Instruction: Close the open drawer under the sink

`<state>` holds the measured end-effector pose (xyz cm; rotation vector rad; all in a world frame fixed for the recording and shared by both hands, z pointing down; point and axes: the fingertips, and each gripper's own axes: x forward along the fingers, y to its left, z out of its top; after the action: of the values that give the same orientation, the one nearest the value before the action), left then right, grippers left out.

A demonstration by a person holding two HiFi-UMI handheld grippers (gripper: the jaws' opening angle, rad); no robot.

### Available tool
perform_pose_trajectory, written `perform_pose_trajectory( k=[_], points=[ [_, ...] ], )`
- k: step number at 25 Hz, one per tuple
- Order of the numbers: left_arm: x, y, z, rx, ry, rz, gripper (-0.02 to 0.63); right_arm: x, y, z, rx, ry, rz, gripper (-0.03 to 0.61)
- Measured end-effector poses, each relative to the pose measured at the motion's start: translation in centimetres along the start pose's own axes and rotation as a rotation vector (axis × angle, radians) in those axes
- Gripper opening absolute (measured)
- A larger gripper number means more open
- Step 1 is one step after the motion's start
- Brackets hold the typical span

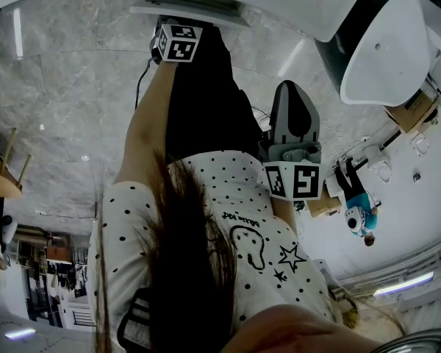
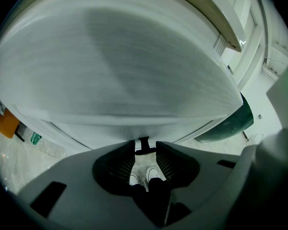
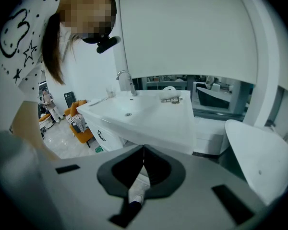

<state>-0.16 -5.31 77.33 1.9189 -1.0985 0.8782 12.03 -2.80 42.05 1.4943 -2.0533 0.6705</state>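
Left gripper [image 2: 145, 143] faces a blurred white flat drawer front [image 2: 115, 66] just under a white rectangular ceramic sink [image 3: 153, 119], jaws slightly apart
Between the jaw tips sits a small black drawer handle [image 2: 143, 146]; whether they touch it is unclear. Behind them, through the gap, the person's white shoes [image 2: 152, 175] show. Right gripper [image 3: 143, 148] is held well back from the sink, looking at it from the front, its jaws pressed together with nothing between them. At the sink's back edge stands a curved chrome tap [image 3: 126, 80]

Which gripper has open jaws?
The left gripper: its jaws stand apart, with the black handle between their tips. The right gripper has its jaws together.
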Motion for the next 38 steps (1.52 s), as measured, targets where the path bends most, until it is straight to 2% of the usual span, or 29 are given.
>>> perform_pose_trajectory(
  k=[38],
  points=[
    [2.3,0.8,5.3,-0.017,-0.072,0.019,0.140,-0.5,-1.2,-0.6,0.016,0.008,-0.021,0.012]
  ],
)
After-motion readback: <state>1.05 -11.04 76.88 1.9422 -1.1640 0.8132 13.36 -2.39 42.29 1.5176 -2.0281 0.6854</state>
